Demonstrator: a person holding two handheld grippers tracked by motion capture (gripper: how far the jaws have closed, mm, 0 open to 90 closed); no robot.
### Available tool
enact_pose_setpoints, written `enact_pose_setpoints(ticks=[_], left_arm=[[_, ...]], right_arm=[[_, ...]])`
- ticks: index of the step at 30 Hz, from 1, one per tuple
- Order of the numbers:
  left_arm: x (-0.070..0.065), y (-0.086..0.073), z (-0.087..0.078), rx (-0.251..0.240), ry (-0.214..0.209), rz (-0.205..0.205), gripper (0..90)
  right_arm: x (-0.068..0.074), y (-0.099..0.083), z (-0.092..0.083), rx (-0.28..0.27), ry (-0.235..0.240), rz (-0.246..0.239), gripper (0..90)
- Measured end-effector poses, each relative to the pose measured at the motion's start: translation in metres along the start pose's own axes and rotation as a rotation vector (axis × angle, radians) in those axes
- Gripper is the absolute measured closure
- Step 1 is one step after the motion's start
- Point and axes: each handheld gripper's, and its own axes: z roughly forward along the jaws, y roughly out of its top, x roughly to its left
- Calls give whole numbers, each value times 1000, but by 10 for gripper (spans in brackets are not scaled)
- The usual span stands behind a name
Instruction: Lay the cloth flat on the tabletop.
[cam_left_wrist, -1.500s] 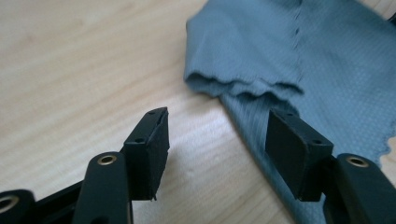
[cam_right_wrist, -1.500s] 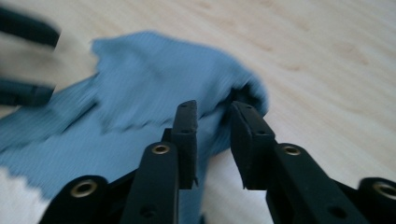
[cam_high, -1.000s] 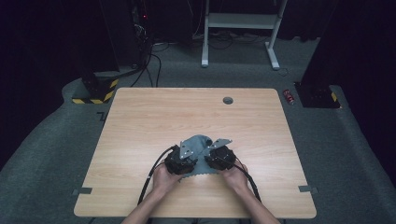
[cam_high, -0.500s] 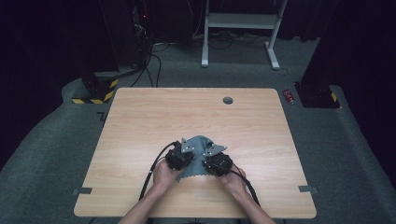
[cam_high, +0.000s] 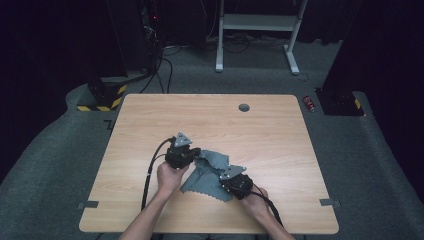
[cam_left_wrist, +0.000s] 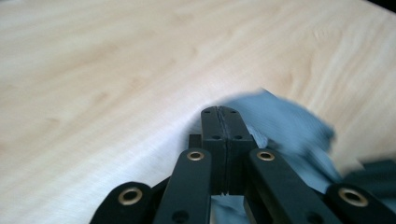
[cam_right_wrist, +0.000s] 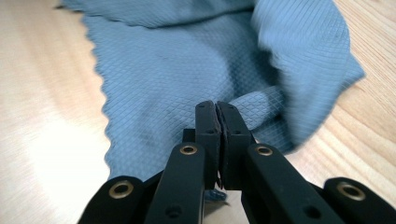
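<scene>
Cloth (cam_high: 207, 172): grey-blue, thin, limp, scalloped edge, lying rumpled near the front of the bench (cam_high: 150, 125). My left fingers (cam_left_wrist: 219, 128) just closed, clamped on a corner, probably, though that view is blurred. My right fingers (cam_right_wrist: 217, 126) just closed, pinching a fold. Light and soft; best held at corners.

A light wooden counter (cam_high: 150, 130) stands on grey carpet. A crumpled blue-grey cloth (cam_high: 207, 177) lies on it toward six o'clock, and a small round grommet (cam_high: 244, 107) sits near twelve o'clock.
</scene>
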Motion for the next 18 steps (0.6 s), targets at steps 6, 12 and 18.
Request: enact_pose_setpoints(ticks=[6, 12, 18], left_arm=[[19, 5, 0, -37, 48, -68, 897], [27, -5, 35, 57, 76, -122, 844], [8, -11, 22, -2, 61, -89, 539]], right_arm=[[8, -6, -21, -40, 21, -14, 879], [3, -10, -23, -38, 7, 23, 831], [-6, -10, -26, -81, -49, 98, 650]])
